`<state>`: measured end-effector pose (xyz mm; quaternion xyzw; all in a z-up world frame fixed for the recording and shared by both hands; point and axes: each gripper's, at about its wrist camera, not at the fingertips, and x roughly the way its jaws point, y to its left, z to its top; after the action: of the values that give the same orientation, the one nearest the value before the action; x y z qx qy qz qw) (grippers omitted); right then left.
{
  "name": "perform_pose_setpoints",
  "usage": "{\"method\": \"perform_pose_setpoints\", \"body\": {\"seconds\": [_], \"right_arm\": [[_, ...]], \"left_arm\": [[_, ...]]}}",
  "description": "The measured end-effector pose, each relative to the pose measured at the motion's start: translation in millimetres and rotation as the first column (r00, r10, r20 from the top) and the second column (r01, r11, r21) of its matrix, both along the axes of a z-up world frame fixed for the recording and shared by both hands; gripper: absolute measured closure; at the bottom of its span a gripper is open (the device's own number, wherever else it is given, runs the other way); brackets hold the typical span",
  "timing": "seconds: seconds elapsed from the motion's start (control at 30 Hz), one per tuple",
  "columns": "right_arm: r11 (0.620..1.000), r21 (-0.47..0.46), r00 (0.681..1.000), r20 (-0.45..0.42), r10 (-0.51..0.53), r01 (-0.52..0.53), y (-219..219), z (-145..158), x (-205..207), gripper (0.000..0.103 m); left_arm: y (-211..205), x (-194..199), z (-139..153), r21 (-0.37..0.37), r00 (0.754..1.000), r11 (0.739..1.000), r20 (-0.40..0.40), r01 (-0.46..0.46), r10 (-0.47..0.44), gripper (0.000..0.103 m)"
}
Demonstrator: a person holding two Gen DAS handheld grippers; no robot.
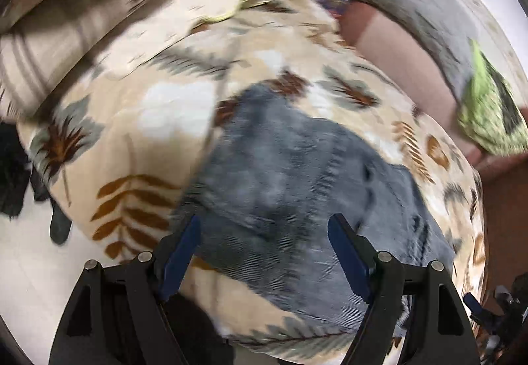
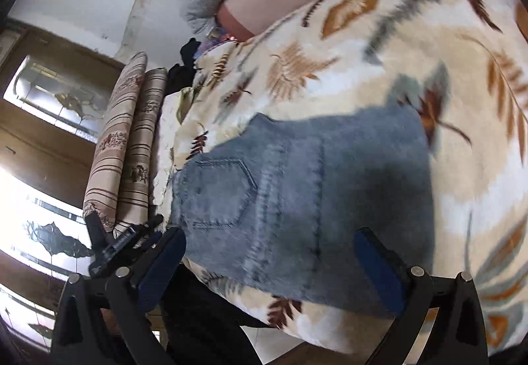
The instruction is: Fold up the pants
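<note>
Jaws of left gripper and right gripper released, over folded jeans on leaf-print blanket. Rec: align edges, press flat.

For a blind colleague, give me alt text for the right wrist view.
Folded blue denim pants, back pocket showing, lie on a beige leaf-patterned blanket. The open right gripper hangs over their near edge, holding nothing.

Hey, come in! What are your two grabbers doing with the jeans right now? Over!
Left gripper open, right gripper open, holding nothing. Jeans folded compact on leaf-print blanket. Nothing on top.
</note>
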<state>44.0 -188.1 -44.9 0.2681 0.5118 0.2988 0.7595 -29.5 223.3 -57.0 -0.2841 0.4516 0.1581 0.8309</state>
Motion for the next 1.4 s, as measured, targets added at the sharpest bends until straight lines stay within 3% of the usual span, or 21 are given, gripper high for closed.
{"method": "perform_pose_setpoints", "body": {"seconds": [0.13, 0.2, 0.37, 0.43, 0.6, 0.77, 0.93, 1.13, 1.2, 1.23, 1.27, 1.4], "right_arm": [[1.000, 0.010, 1.000, -0.009, 0.029, -0.029, 21.3, 1.6, 4.3, 0.000], [0.999, 0.007, 0.998, -0.039, 0.050, -0.049, 31.0, -6.7, 3.2, 0.000], [0.996, 0.013, 0.993, -0.076, 0.087, -0.087, 50.1, -22.4, -5.3, 0.000], [0.996, 0.019, 0.992, -0.089, 0.092, -0.090, 51.9, -28.1, -7.8, 0.000], [0.996, 0.042, 0.991, -0.101, 0.087, -0.083, 47.0, -33.9, -10.1, 0.001], [0.996, 0.060, 0.992, -0.097, 0.077, -0.071, 39.6, -33.4, -10.7, 0.000], [0.997, 0.063, 0.991, -0.119, 0.059, -0.052, 35.1, -40.5, -8.9, 0.000], [0.997, 0.046, 0.992, -0.107, 0.072, -0.067, 40.8, -32.8, -7.6, 0.001], [0.997, 0.037, 0.993, -0.095, 0.076, -0.072, 44.3, -25.8, -5.9, 0.001], [0.997, 0.024, 0.993, -0.087, 0.081, -0.079, 47.1, -21.8, -4.0, 0.001], [0.996, 0.005, 0.993, -0.078, 0.086, -0.086, 50.8, -17.1, -0.3, 0.000], [0.992, -0.071, 0.994, -0.035, 0.106, -0.108, 69.9, 1.4, 22.9, 0.000]], "left_arm": [[18.0, -6.5, -14.3, -0.046, 0.995, 0.995, -0.044, -0.088, 0.086, 0.023], [26.3, -10.8, -21.9, -0.108, 0.992, 0.987, -0.054, -0.119, 0.113, 0.023], [38.0, -15.6, -41.6, -0.255, 0.986, 0.953, -0.089, -0.163, 0.144, 0.023], [40.1, -18.4, -49.0, -0.328, 0.982, 0.927, -0.104, -0.184, 0.158, 0.023], [31.2, -17.9, -43.8, -0.311, 0.981, 0.932, -0.107, -0.185, 0.159, 0.023], [22.1, -5.0, -38.3, -0.392, 0.990, 0.909, -0.067, -0.139, 0.123, 0.023], [12.9, -1.7, -42.4, -0.359, 0.995, 0.928, -0.046, -0.095, 0.084, 0.023], [16.2, 8.5, -44.7, -0.360, 0.993, 0.925, -0.040, -0.121, 0.114, 0.023], [14.9, 16.2, -43.5, -0.331, 0.994, 0.937, -0.014, -0.110, 0.112, 0.033], [11.9, 19.5, -39.7, -0.272, 0.996, 0.958, 0.000, -0.089, 0.092, 0.056], [6.2, 22.5, -35.9, -0.194, 0.998, 0.979, 0.005, -0.066, 0.068, 0.069], [0.9, 15.3, -40.1, -0.126, 0.997, 0.991, 0.050, -0.048, 0.055, 0.074]]}}
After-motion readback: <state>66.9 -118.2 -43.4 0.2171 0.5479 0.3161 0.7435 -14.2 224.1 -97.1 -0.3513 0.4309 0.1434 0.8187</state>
